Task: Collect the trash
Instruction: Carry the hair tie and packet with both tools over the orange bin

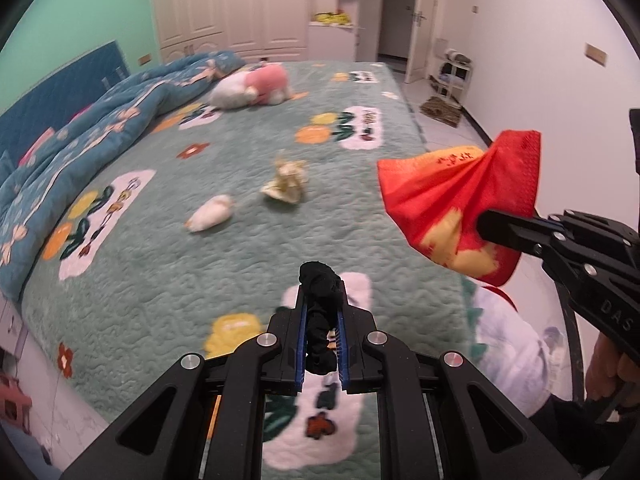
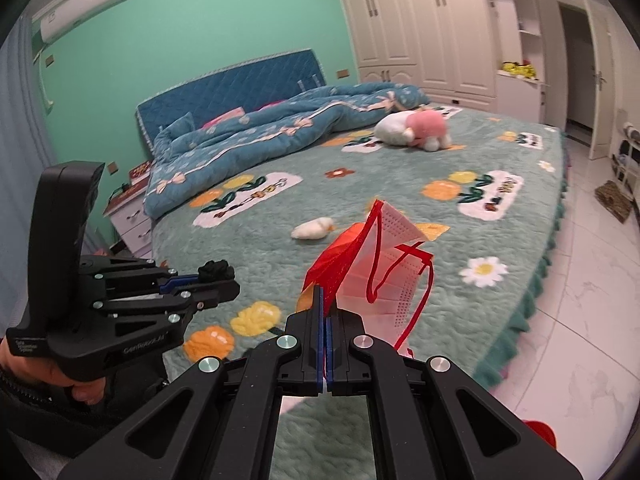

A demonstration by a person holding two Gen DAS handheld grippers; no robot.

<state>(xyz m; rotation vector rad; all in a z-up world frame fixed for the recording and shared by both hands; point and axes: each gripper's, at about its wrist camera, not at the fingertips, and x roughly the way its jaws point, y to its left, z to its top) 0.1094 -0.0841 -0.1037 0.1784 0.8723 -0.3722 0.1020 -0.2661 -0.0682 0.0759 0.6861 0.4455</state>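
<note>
The left gripper (image 1: 322,320) pinches a black wad (image 1: 320,312); the right gripper (image 2: 323,312) clamps the red bag (image 2: 360,264) by its rim. With the mouth held at one point only, it may sag shut, and the wad would miss onto the bed (image 1: 248,248).

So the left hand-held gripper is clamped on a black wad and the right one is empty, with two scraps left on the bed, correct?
Not quite: the right hand-held gripper is not empty. The right wrist view shows it shut on a red bag. The rest holds: the left hand-held gripper clamps the black wad, and a white scrap and a yellowish scrap lie on the bed.
</note>
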